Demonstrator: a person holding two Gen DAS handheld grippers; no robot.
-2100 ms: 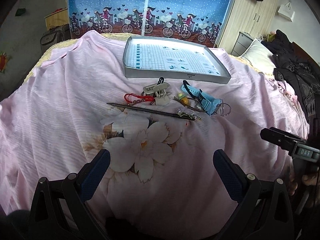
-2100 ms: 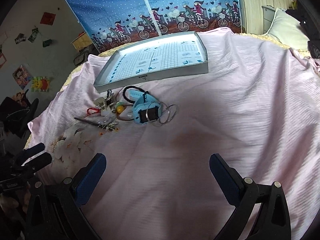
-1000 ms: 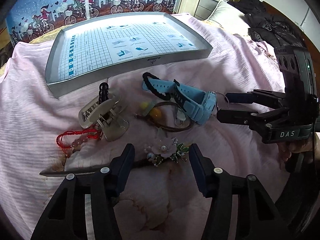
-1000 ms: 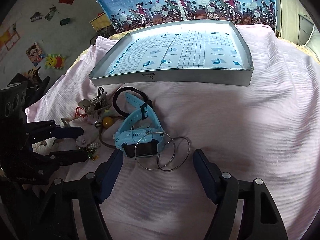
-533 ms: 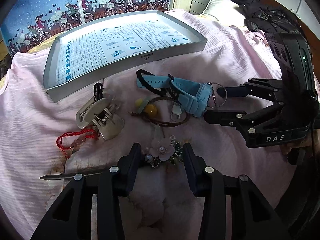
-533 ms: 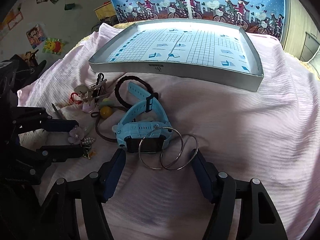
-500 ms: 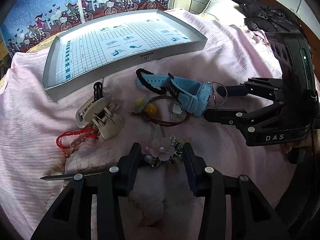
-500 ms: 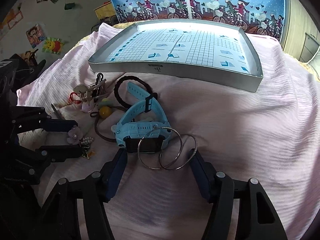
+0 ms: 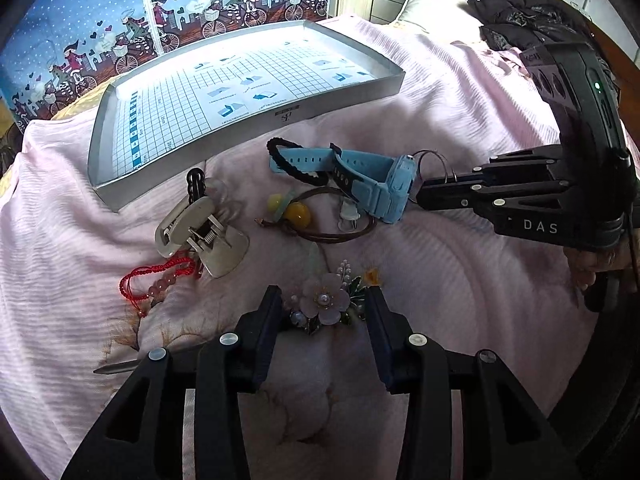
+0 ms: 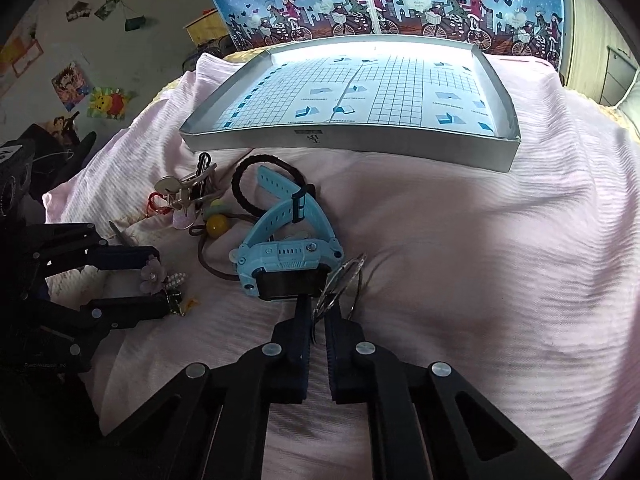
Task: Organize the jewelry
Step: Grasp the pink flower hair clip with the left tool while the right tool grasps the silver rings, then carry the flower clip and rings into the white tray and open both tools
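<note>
Two thin silver rings point(image 10: 342, 282) stand tilted up from the pink sheet beside the blue watch point(image 10: 288, 256), with my right gripper point(image 10: 318, 310) shut on their near edge. The left wrist view shows the same right gripper point(image 9: 420, 196) against the rings point(image 9: 436, 166). My left gripper point(image 9: 324, 310) is open, its fingers either side of the pink flower hairpin point(image 9: 324, 300) without pinching it. The grey tray point(image 9: 352, 94) with grid paper lies behind the jewelry pile.
Around the watch point(image 9: 372, 184) lie a black hair tie point(image 9: 296, 160), a beige hair clip point(image 9: 200, 228), a red bead bracelet point(image 9: 156, 280) and a brown cord with a yellow bead point(image 9: 298, 213). Dark clothes point(image 9: 520, 12) and a pillow point(image 9: 428, 0) sit far right.
My right gripper's jaws, earlier open around the silver rings, have shut on them and the rings now tilt upward. The left gripper has stayed around the flower hairpin.
</note>
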